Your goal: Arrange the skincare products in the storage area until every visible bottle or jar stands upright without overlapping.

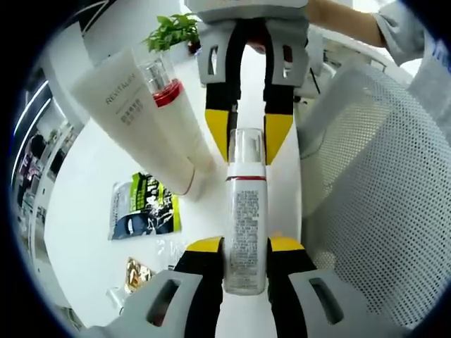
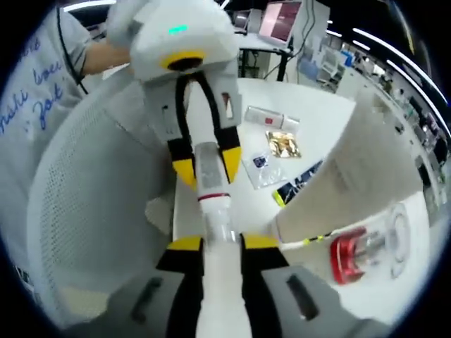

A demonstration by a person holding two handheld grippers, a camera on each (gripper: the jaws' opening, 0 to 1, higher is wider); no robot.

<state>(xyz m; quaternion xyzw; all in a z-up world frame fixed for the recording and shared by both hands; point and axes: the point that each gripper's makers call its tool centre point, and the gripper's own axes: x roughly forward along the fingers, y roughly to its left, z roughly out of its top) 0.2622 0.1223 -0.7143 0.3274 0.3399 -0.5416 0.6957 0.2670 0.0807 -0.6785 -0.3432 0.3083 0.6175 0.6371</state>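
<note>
- Bottle (image 1: 245,218) at frame centre, long axis running along my jaws.
- My left claw (image 1: 244,246) clamps its body.
- My right claw (image 1: 248,134), top centre, pinches its clear cap end.

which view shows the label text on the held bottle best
The left gripper view: the bottle faces it, with printed lines along its body. In the right gripper view the bottle shows a plain white side and clear cap.

The left gripper (image 1: 245,264) is showing grey housings with black fingers (image 1: 204,282) and yellow pads; the person is wearing a pale grey sleeve (image 1: 405,32).
</note>
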